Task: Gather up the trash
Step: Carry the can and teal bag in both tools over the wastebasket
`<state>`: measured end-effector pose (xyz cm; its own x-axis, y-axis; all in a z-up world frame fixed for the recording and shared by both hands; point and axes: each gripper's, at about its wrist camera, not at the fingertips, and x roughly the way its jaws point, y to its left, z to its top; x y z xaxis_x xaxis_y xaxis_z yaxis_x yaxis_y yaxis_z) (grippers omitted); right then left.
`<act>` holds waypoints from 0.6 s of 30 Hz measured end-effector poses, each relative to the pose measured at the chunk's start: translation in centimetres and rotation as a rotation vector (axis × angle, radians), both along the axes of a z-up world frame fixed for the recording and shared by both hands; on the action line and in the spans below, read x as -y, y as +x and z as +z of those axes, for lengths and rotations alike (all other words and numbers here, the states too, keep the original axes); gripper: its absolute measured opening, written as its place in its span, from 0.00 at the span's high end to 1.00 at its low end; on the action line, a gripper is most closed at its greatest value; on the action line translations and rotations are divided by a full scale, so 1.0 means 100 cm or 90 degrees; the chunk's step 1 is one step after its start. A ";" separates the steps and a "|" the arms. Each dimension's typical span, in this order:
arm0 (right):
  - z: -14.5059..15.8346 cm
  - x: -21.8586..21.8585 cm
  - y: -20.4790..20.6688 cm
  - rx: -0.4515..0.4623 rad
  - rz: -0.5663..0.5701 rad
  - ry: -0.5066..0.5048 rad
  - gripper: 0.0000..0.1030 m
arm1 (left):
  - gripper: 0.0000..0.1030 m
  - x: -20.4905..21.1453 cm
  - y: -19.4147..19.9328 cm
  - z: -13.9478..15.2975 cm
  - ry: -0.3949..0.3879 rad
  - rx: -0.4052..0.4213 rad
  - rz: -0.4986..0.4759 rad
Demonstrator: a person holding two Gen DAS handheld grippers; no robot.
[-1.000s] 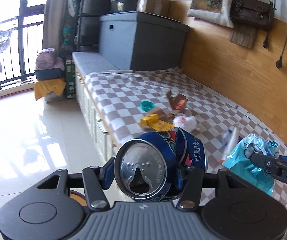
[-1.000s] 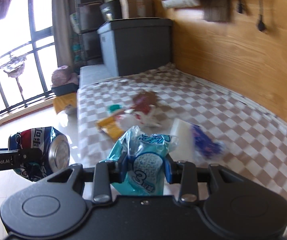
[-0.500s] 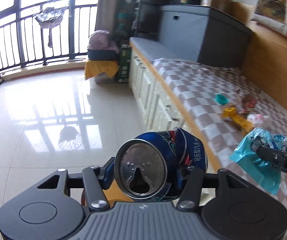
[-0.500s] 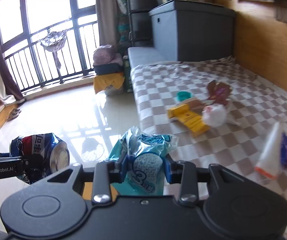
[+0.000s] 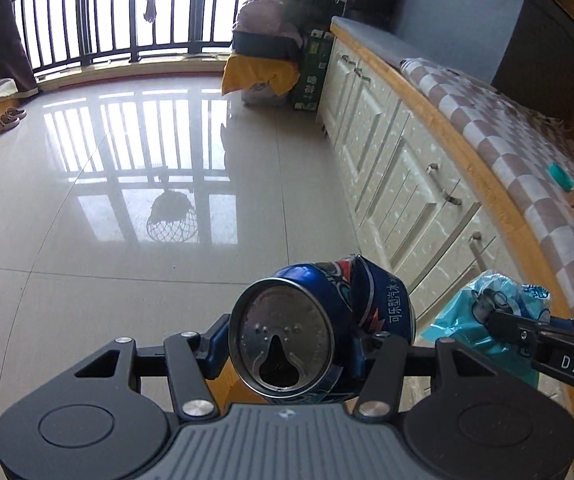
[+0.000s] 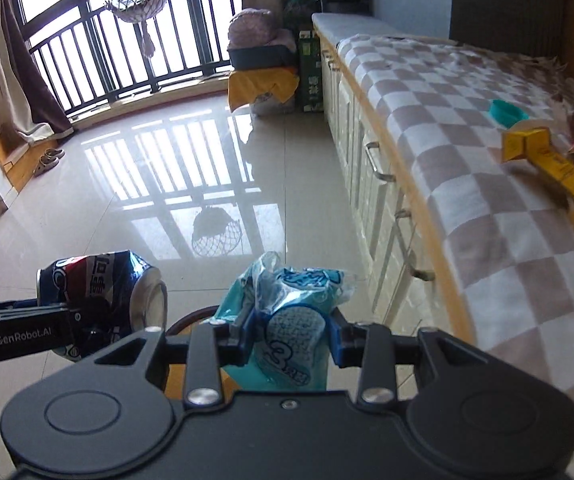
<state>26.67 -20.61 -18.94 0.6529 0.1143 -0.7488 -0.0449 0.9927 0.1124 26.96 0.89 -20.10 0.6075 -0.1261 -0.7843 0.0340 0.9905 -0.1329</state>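
My left gripper [image 5: 291, 348] is shut on a dented blue soda can [image 5: 315, 328], held over the tiled floor; the can also shows in the right wrist view [image 6: 99, 284]. My right gripper [image 6: 291, 336] is shut on a teal plastic wrapper [image 6: 291, 312], also seen in the left wrist view [image 5: 487, 312], to the right of the can. More trash lies on the checkered bed cover [image 6: 467, 128]: a yellow carton [image 6: 547, 164] and a teal cap [image 6: 507, 112]. A round wooden rim [image 6: 183, 324] shows below both grippers, mostly hidden.
White drawer fronts [image 5: 399, 184] run under the bed edge on the right. Glossy floor tiles [image 5: 127, 184] stretch to the balcony railing [image 5: 107, 20]. A yellow-covered pile [image 5: 263, 72] and a green box [image 5: 315, 72] stand at the bed's far end. Shoes [image 5: 7, 120] lie left.
Both grippers have swung left and down, away from the bed toward the floor, each still holding its item. The bed trash has slid to the right edge of view.
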 end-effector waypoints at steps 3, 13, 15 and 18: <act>-0.032 -0.009 0.022 -0.032 -0.001 0.014 0.64 | 0.46 -0.003 0.017 -0.029 0.003 -0.031 0.003; -0.123 -0.031 0.072 -0.125 0.000 0.010 0.64 | 0.46 -0.022 0.051 -0.115 0.023 -0.133 0.027; -0.136 -0.035 0.079 -0.149 0.008 0.011 0.64 | 0.46 -0.024 0.057 -0.121 0.026 -0.145 0.020; -0.149 -0.047 0.088 -0.171 0.036 0.017 0.64 | 0.46 -0.027 0.065 -0.124 0.034 -0.149 0.019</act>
